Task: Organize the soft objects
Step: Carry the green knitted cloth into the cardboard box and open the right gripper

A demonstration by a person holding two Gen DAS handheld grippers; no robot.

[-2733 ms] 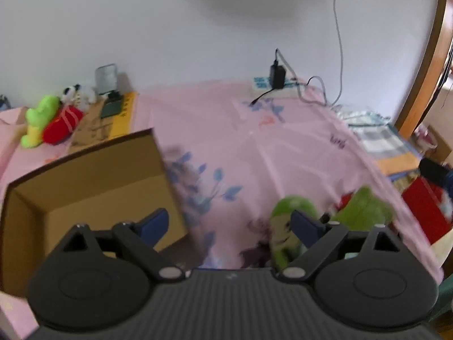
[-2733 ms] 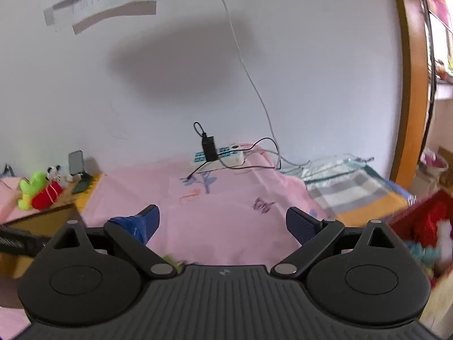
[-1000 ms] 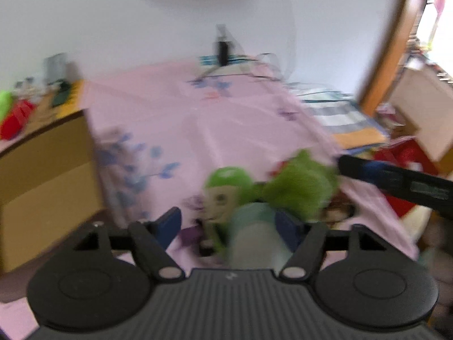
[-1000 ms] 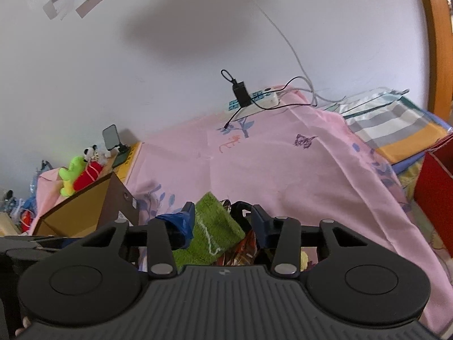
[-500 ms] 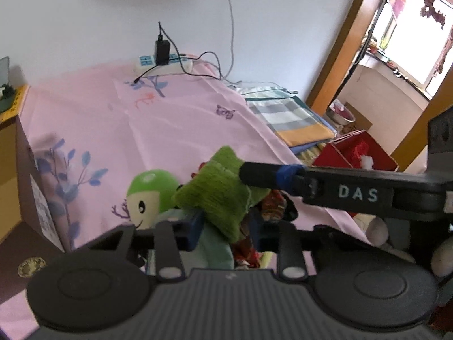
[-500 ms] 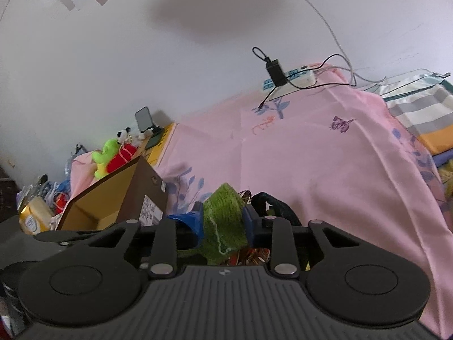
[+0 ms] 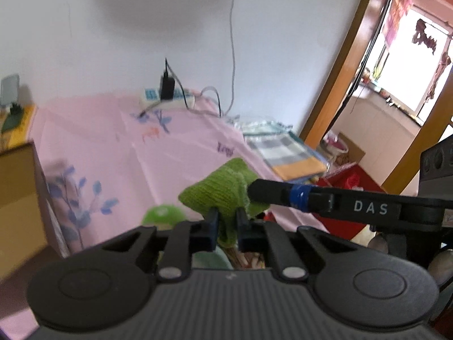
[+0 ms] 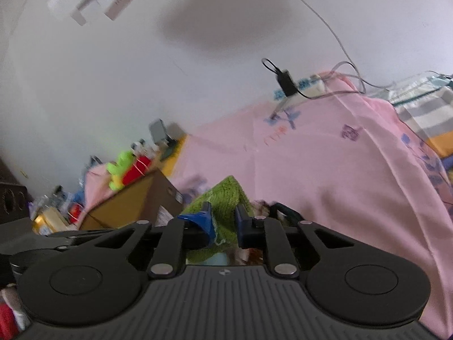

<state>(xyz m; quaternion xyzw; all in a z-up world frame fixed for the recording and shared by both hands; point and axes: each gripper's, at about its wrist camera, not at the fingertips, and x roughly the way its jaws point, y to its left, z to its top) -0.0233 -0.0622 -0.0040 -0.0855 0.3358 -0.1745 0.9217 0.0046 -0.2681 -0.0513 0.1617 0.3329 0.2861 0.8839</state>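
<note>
Once both sets of jaws had snapped in from wide open, my left gripper (image 7: 226,226) and right gripper (image 8: 221,218) were each clenched on the green knitted cloth (image 7: 219,191), held just above the pink sheet (image 7: 170,147) near the cardboard box (image 8: 133,198). With two corners secured, I judged folding or boxing it could begin.
</note>
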